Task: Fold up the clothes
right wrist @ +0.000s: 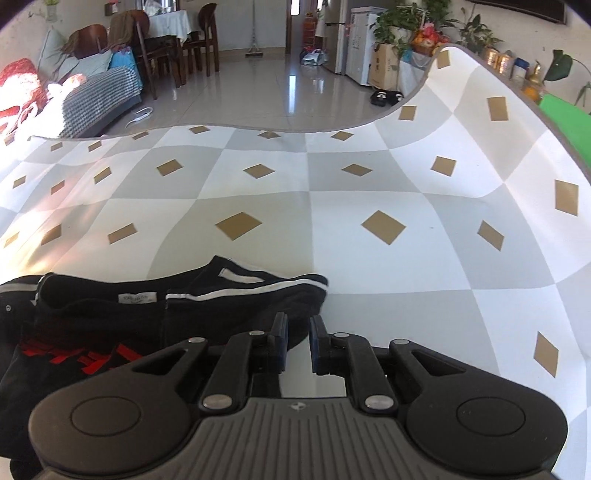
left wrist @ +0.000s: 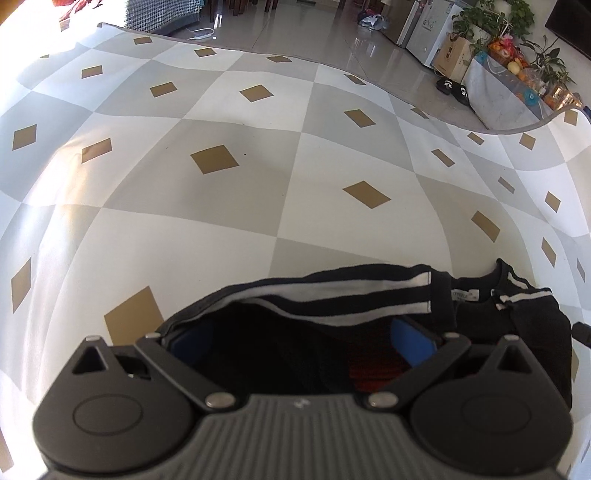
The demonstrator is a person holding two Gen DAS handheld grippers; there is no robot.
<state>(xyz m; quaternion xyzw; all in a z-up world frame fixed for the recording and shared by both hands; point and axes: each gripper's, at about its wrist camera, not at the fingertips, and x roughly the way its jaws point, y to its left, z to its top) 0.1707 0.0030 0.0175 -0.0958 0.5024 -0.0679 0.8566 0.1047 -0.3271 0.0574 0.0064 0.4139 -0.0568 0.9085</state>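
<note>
A black top [left wrist: 369, 291] with white stripes, a white neck label [left wrist: 464, 295] and a red print [left wrist: 373, 369] lies crumpled at the near edge of the checkered mat [left wrist: 221, 221]. My left gripper [left wrist: 301, 339] stands wide open, its blue pads [left wrist: 410, 339] on either side of a bunched part of the cloth. In the right wrist view the same top [right wrist: 221, 299] lies to the left, label [right wrist: 137, 298] facing up. My right gripper [right wrist: 297, 339] sits at the garment's right end, fingers close together with a narrow gap and nothing between them.
The grey and white mat [right wrist: 369, 184] with gold diamonds stretches far ahead and curls up at the right. Beyond its edge are the tiled floor [right wrist: 258, 92], black slippers [right wrist: 386, 98], potted plants [right wrist: 402, 22], a checkered sofa [right wrist: 99, 96] and dining chairs [right wrist: 199, 37].
</note>
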